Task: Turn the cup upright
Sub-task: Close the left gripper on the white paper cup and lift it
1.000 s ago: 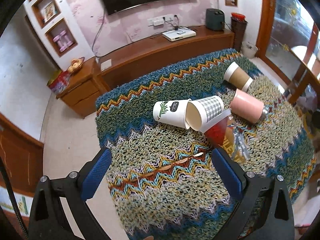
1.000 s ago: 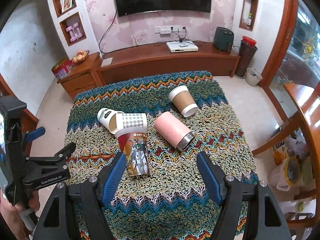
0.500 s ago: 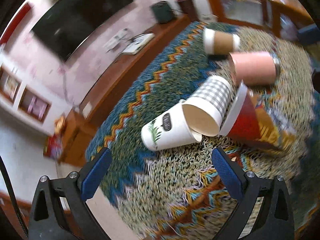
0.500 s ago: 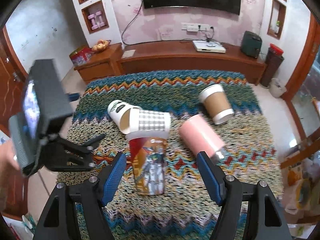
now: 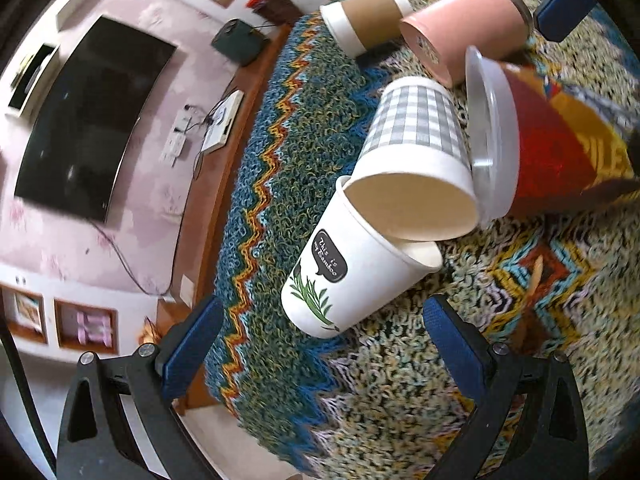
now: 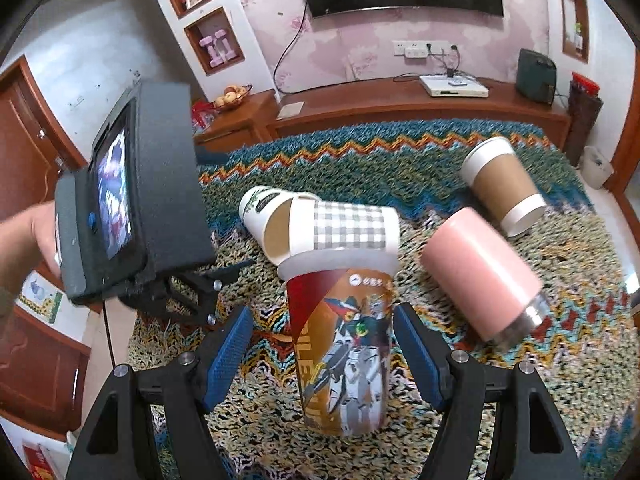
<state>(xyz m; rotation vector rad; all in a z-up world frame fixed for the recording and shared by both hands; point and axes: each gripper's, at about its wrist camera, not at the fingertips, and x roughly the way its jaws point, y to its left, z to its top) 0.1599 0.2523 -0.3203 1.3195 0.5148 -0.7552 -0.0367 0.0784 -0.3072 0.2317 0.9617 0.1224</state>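
Between right fingers [image 6: 416,354]: printed cup [image 6: 344,344].

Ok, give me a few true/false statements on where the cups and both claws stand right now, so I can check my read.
1. The printed cup lies between the right claw's open fingers. True.
2. The pink tumbler stands upright. False: it lies on its side on the blanket.
3. The left claw is shut on the bamboo cup. False: it is open, with the cup lying ahead of its fingers.
4. The checked cup lies with its mouth over the bamboo cup's rim. True.
5. The brown cup is nested in the tumbler. False: it lies apart, beside it.
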